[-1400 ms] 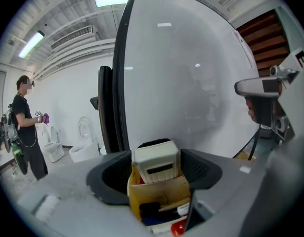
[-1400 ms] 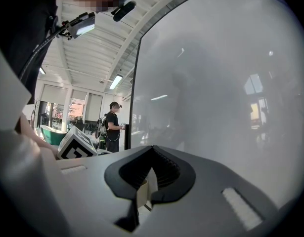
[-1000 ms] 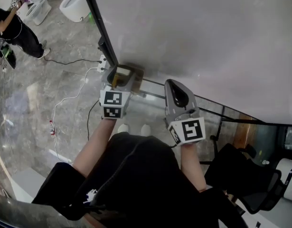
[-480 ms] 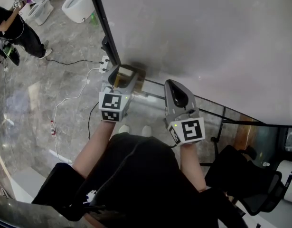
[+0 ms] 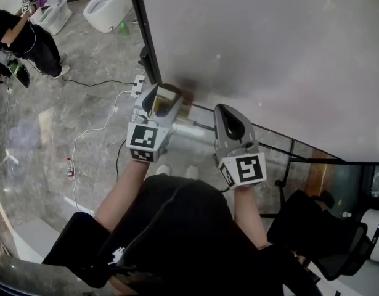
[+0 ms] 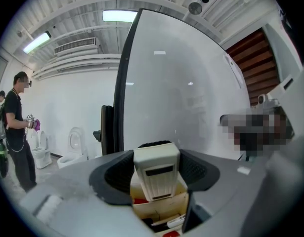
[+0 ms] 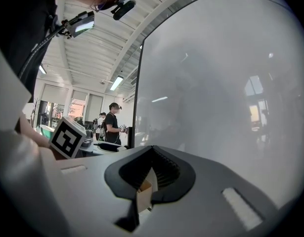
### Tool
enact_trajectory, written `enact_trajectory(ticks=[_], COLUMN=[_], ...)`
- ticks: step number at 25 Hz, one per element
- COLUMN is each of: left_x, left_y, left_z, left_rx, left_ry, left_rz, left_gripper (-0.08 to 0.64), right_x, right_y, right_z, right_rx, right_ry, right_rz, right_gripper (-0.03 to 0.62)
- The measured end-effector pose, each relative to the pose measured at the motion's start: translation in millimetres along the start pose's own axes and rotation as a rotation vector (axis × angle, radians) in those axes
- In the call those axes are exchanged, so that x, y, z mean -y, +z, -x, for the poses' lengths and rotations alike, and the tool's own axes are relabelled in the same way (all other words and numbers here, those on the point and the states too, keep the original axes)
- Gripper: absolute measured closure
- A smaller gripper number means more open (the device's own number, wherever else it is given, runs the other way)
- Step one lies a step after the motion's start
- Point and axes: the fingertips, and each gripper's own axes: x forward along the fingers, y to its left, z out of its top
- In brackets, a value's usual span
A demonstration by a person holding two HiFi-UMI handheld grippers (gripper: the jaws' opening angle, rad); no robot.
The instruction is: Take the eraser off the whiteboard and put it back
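Note:
A cream eraser (image 6: 155, 169) with a dark felt edge sits upright between the two dark pads of my left gripper (image 5: 161, 100), which is shut on it. The head view shows the eraser (image 5: 165, 97) held close to the lower left corner of the whiteboard (image 5: 269, 48). Just below it hangs a small wooden box (image 6: 159, 209) holding markers. My right gripper (image 5: 228, 111) hovers to the right, level with the board's bottom edge, its jaws together and nothing between them. In its own view its pads (image 7: 164, 169) meet at the tip.
The board's black frame post (image 5: 143, 29) runs up at the left. A power strip (image 5: 138, 85) and cables (image 5: 90, 128) lie on the marble floor. A person in black (image 5: 16, 36) stands far left near toilets (image 5: 106, 8). A black office chair (image 5: 312, 233) stands at lower right.
My left gripper has risen with the eraser, moving up away from the wooden box and closer to the board. The right gripper has stayed where it was.

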Motion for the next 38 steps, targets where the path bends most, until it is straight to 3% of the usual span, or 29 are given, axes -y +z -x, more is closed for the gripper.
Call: enact_trajectory(ticks=[22, 38], left_x=[-15, -19], left_y=[65, 61], left_z=[53, 66], left_rx=[0.170, 0.200], left_ry=[-0.035, -0.108], left_rz=[0.046, 0.043], left_gripper=[0.272, 0.276], right_x=[-37, -45], right_y=[18, 19], right_z=[-10, -4], right_rx=[0.035, 0.037], right_ry=[-0.006, -0.049], right_rz=[0.020, 0.019], right_gripper=[0.583, 0.583])
